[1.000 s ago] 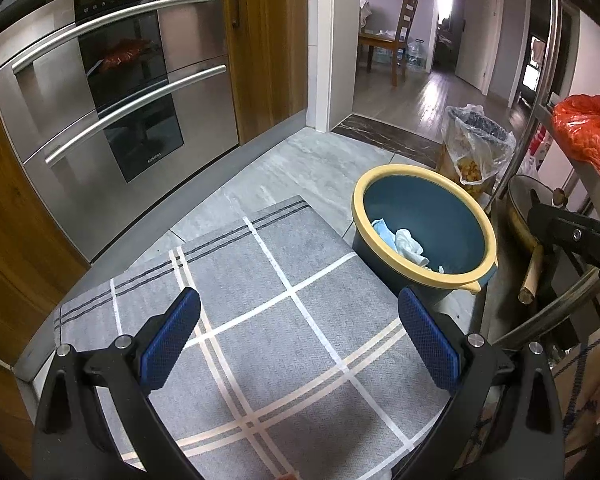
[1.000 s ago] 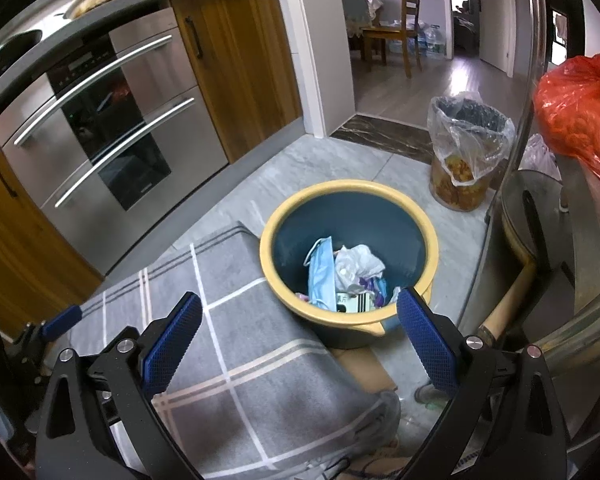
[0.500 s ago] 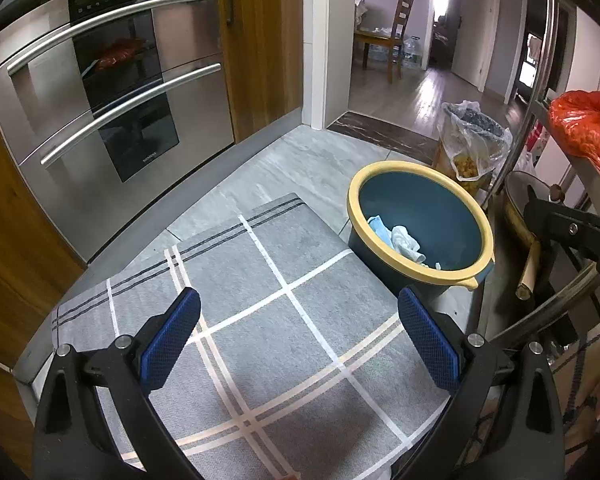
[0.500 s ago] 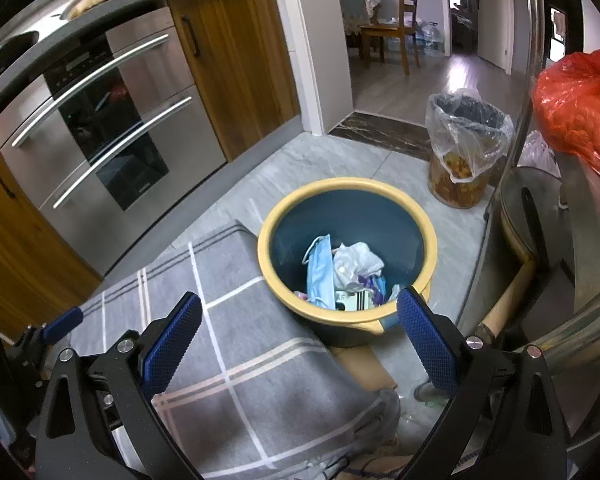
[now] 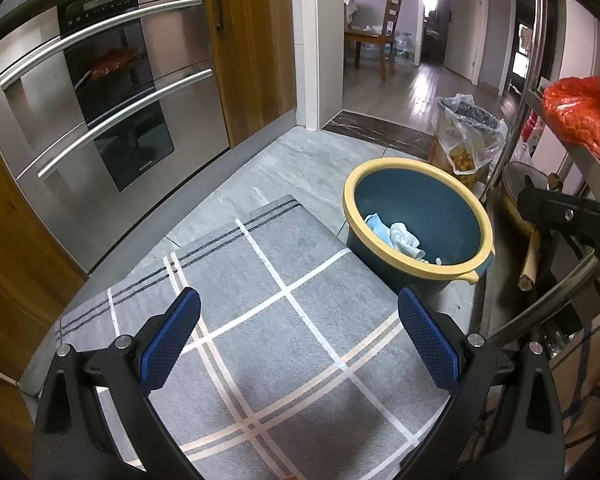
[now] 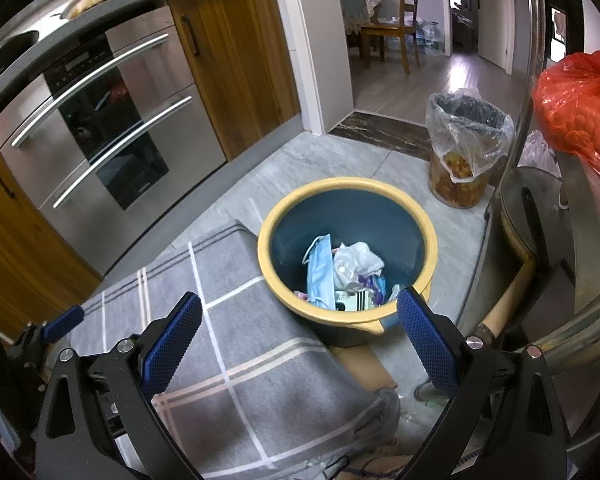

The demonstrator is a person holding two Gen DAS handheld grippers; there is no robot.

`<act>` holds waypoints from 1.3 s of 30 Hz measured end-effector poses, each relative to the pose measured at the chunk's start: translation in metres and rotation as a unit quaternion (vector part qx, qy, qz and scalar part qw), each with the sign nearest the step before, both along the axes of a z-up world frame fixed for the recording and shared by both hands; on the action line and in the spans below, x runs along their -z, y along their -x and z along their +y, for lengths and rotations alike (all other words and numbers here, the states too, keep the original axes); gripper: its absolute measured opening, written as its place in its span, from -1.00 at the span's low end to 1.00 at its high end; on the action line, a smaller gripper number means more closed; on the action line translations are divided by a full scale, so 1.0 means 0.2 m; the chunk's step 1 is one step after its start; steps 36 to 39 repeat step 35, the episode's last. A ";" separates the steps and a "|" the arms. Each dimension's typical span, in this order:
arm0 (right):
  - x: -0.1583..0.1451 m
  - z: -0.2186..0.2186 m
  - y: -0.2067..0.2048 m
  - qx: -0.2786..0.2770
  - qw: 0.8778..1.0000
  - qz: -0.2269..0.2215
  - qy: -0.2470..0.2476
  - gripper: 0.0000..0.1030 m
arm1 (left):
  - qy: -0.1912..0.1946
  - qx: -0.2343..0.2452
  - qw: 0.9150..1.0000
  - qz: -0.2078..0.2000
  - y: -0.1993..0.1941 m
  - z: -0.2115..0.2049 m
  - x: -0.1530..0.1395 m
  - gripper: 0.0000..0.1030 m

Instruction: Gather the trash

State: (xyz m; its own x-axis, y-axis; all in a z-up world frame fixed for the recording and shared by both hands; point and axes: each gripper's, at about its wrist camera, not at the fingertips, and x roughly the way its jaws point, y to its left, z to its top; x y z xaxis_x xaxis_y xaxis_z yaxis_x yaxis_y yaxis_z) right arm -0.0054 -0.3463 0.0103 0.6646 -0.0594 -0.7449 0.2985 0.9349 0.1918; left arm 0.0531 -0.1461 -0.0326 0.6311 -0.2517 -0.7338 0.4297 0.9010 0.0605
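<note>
A blue bin with a yellow rim [image 5: 418, 164] [image 6: 384, 187] stands on the tile floor. Inside lie a blue face mask [image 6: 319, 270], crumpled white tissue [image 6: 356, 262] [image 5: 404, 236] and other scraps. My left gripper [image 5: 298, 336] is open over the grey checked mat [image 5: 260, 304], with nothing between its blue pads. My right gripper [image 6: 298, 336] is open too, hovering just short of the bin's near rim with nothing held. The left gripper's fingertip [image 6: 62, 322] shows at the far left of the right wrist view.
A steel oven front [image 5: 112, 120] and wood cabinets line the left. A clear-lined waste bin [image 6: 466, 152] stands beyond the blue bin. A metal rack with a red plastic bag [image 6: 580, 108] and a pan [image 6: 540, 208] stands right. A doorway leads to a chair [image 5: 390, 32].
Both grippers drifted slightly; the views shifted a little toward the bin. Both stayed open and nothing was picked up or dropped.
</note>
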 end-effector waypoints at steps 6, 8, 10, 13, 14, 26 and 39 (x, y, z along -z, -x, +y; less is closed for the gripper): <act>-0.01 -0.01 0.00 -0.003 1.000 -0.001 0.001 0.89 | 0.016 -0.010 1.000 0.006 -0.01 0.02 -0.01 0.89; -0.01 -0.01 0.00 -0.002 1.000 -0.001 0.002 0.89 | 0.017 -0.007 1.000 0.002 0.00 0.01 -0.02 0.89; -0.01 0.00 0.00 -0.001 1.000 -0.001 0.001 0.89 | 0.011 -0.002 1.000 -0.001 0.01 0.00 -0.02 0.89; 0.00 0.00 0.00 -0.002 1.000 0.001 0.001 0.89 | 0.014 0.001 1.000 0.003 0.01 -0.01 -0.02 0.89; -0.01 0.00 0.00 -0.002 1.000 0.001 0.002 0.89 | 0.015 0.002 1.000 0.003 0.01 -0.02 -0.02 0.89; 0.00 -0.02 -0.01 -0.004 1.000 0.002 0.004 0.89 | 0.008 0.008 1.000 -0.013 0.01 -0.01 -0.03 0.89; 0.00 -0.03 -0.01 -0.006 1.000 0.004 0.004 0.89 | 0.012 -0.005 1.000 0.003 -0.02 0.01 -0.02 0.89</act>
